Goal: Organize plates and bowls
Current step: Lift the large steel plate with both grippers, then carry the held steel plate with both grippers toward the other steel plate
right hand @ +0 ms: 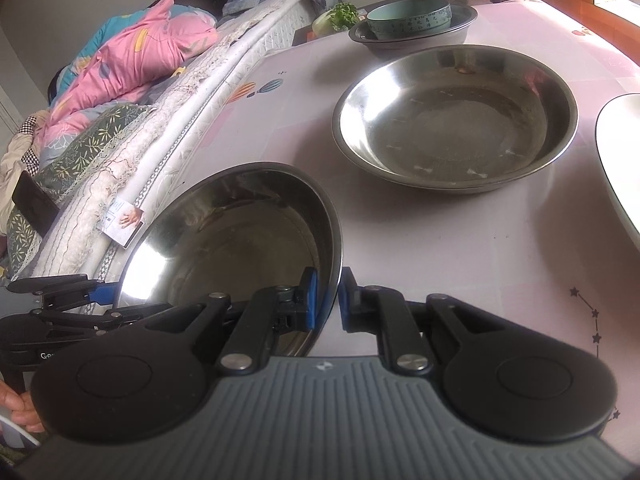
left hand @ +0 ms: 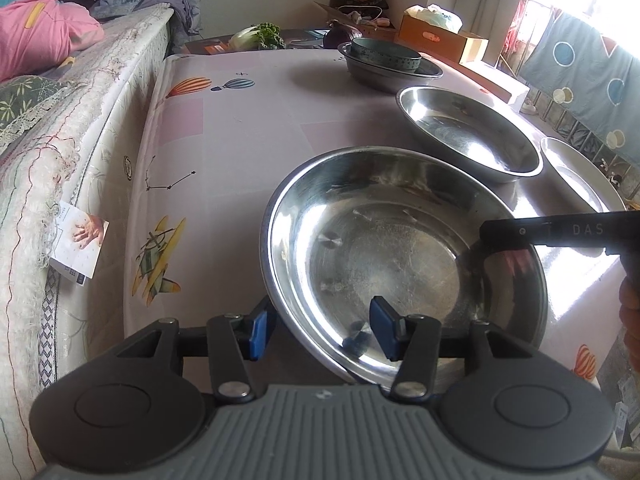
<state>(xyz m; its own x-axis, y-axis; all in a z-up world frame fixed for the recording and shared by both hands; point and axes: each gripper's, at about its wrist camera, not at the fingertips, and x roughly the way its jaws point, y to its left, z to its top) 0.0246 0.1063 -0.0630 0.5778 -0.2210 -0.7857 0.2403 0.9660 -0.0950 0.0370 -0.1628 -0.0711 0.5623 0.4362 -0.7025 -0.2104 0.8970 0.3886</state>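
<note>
Steel dish (left hand: 400, 256) held at two edges above the pink table (left hand: 248, 120).
Left wrist view: left gripper (left hand: 316, 328) straddles the near rim, pads apart, not pressing; second dish (left hand: 468, 132) lies further right.
Right wrist view: right gripper (right hand: 329, 296) is clamped on the tilted dish's rim; green bowl (right hand: 408, 18) sits in a far dish.

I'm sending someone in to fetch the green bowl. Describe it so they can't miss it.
Start at the table with the pink balloon-print cloth, beside the bed. At its far end stands a steel basin, beyond the wide steel dish. The green bowl sits inside that basin: the only coloured, straight-walled dish, with a band of dark characters round its outside.
</note>
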